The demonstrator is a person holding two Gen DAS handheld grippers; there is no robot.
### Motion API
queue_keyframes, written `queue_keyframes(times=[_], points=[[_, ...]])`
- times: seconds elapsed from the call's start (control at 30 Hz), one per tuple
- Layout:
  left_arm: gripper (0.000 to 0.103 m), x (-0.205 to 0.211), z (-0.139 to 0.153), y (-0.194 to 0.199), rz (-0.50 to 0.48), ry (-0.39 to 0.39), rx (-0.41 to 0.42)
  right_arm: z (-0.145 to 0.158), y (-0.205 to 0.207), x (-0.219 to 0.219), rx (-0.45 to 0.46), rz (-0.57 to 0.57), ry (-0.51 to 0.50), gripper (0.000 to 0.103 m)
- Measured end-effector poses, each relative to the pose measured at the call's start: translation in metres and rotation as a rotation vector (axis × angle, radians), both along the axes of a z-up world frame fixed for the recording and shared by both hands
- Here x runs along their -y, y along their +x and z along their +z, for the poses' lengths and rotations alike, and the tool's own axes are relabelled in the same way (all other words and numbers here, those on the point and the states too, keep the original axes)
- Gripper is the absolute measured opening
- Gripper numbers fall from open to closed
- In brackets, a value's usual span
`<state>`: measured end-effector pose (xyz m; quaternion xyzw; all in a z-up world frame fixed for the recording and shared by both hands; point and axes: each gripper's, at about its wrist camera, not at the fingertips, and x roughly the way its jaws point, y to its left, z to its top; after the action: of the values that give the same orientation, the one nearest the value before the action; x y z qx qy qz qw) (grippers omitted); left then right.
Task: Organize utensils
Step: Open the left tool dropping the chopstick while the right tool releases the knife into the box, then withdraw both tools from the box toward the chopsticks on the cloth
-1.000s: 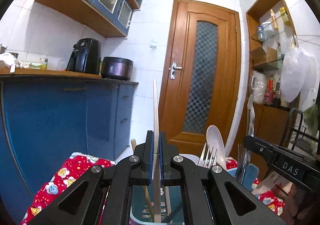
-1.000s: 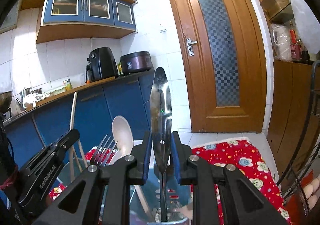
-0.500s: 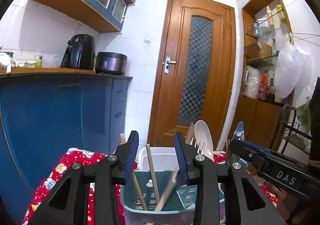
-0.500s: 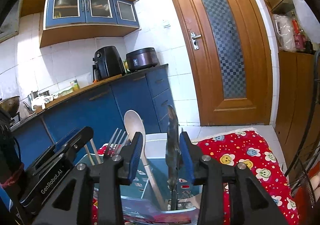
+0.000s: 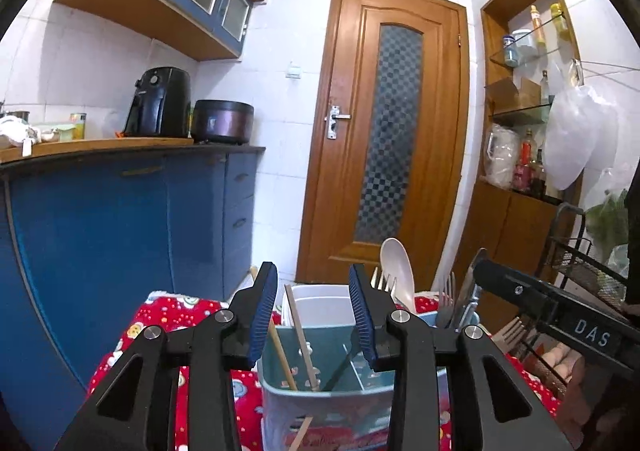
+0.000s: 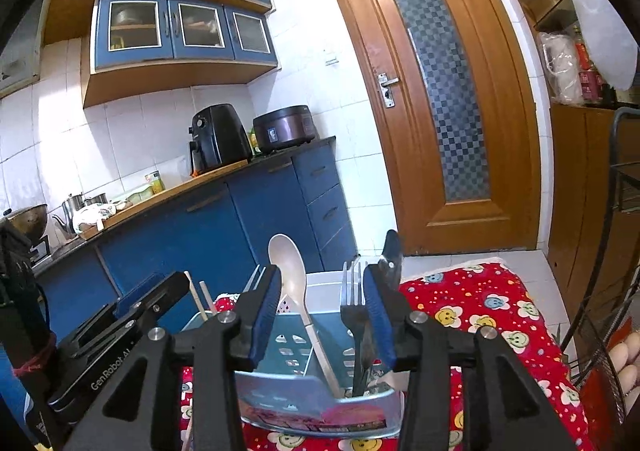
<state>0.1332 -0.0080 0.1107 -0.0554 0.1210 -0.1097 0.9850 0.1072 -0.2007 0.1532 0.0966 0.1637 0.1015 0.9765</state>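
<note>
Chopsticks point(image 5: 302, 339) and spoon point(image 6: 289, 271) are standing upright in the holder point(image 5: 328, 403); left gripper point(image 5: 313, 315) is gaping empty, right gripper point(image 6: 320, 311) opening, gripping nothing.

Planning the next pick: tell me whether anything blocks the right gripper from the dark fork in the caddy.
Nothing visible does. The right gripper, jaws opening and empty, faces the caddy; the dark fork stands between its fingers, the white spoon beside it.

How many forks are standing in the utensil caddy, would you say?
2: one fork right of the spoon, a second fork left of it; others may be hidden.
</note>
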Motion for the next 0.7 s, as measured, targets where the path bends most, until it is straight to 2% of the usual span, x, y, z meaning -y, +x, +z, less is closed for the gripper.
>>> queue_keyframes(times=[0.23, 0.7], points=[[0.038, 0.001, 0.008, -0.02, -0.011, 0.01, -0.004, 0.006, -0.021, 0.003, -0.007, -0.007, -0.005, 0.047], [0.038, -0.017, 0.014, -0.061, -0.017, -0.06, -0.066, 0.002, -0.068, 0.005, -0.078, 0.002, -0.019, 0.047]])
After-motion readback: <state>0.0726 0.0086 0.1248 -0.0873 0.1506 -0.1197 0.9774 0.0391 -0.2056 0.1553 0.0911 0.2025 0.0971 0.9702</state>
